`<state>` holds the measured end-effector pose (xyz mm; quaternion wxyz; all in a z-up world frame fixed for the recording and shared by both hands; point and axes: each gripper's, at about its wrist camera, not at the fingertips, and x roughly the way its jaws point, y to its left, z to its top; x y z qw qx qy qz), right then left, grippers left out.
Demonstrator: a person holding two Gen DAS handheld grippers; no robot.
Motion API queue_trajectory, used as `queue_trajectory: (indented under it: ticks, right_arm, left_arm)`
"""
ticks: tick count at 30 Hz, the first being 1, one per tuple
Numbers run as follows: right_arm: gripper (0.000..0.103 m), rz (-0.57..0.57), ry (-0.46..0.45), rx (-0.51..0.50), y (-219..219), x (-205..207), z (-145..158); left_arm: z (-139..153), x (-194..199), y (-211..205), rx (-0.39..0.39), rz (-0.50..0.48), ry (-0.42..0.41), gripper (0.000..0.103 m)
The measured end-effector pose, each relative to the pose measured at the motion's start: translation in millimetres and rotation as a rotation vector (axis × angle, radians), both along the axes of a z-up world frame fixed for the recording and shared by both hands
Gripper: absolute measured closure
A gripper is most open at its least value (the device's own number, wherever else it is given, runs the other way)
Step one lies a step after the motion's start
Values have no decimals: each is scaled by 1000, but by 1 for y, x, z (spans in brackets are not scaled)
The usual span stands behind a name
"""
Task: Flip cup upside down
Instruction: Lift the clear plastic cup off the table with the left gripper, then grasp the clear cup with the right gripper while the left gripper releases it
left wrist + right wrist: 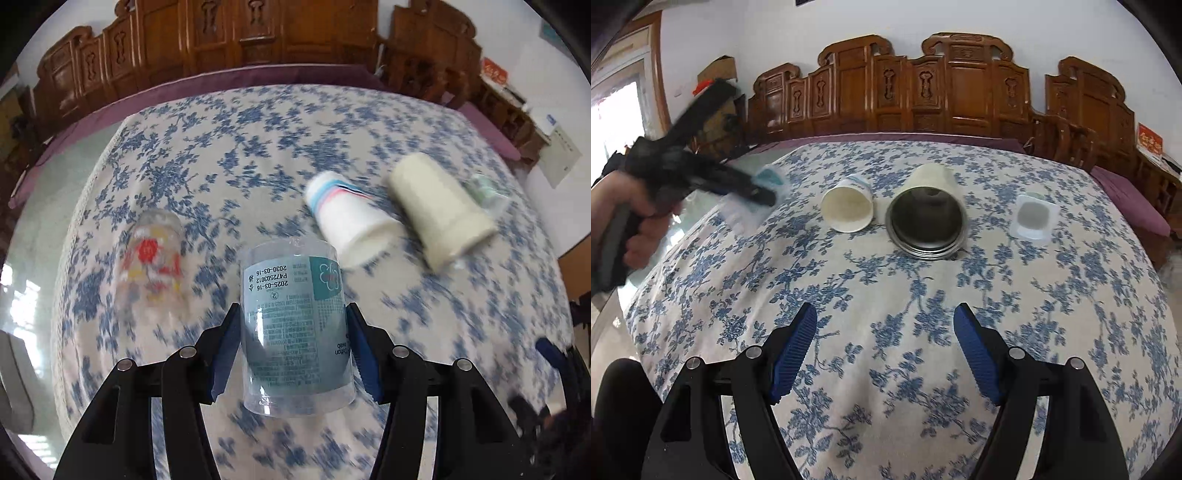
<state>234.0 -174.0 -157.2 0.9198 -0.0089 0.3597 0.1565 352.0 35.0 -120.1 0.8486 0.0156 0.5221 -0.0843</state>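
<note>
My left gripper [291,325] is shut on a clear plastic cup with a teal printed label [295,328], held above the tablecloth with its closed base pointing away and the print upside down. The right wrist view shows that gripper [738,188] and the cup [768,181] blurred at the far left. My right gripper [884,332] is open and empty over the near part of the table. A white paper cup [847,208] and a cream steel-lined cup [927,218] lie on their sides, mouths toward the right gripper.
A glass with a red flower print [153,258] stands left of the held cup. A small clear square container [1032,218] sits at the right. The table wears a blue floral cloth [886,280]. Carved wooden chairs [945,85] line the far side.
</note>
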Motion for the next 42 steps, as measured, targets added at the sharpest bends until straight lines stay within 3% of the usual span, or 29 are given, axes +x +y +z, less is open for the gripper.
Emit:
queue_trajectory:
  ticks: [6, 12, 18, 28, 31, 34, 39, 42]
  right_arm:
    - [24, -51, -17, 2, -19, -15, 7]
    - [24, -101, -17, 7, -39, -28, 12]
    - [24, -126, -17, 1, -51, -33, 14]
    - [24, -125, -1, 0, -48, -38, 10]
    - [24, -116, -3, -9, -44, -40, 11]
    - [24, -108, -11, -7, -39, -40, 15]
    - [24, -97, -24, 5, -28, -41, 22]
    - [24, -81, -12, 29, -20, -41, 24]
  left_arm:
    - [-3, -50, -26, -19, -45, -27, 49]
    - [-27, -86, -59, -73, -88, 12, 49]
    - [-43, -103, -82, -80, -113, 26, 49]
    - [-62, -110, -84, -67, -97, 60, 49]
    - [-59, -115, -78, -65, -94, 54, 48]
    - [-47, -124, -71, -56, -100, 18, 38]
    - [-25, -134, -51, -50, -81, -27, 38]
    - [-9, -142, -36, -44, -62, -70, 31]
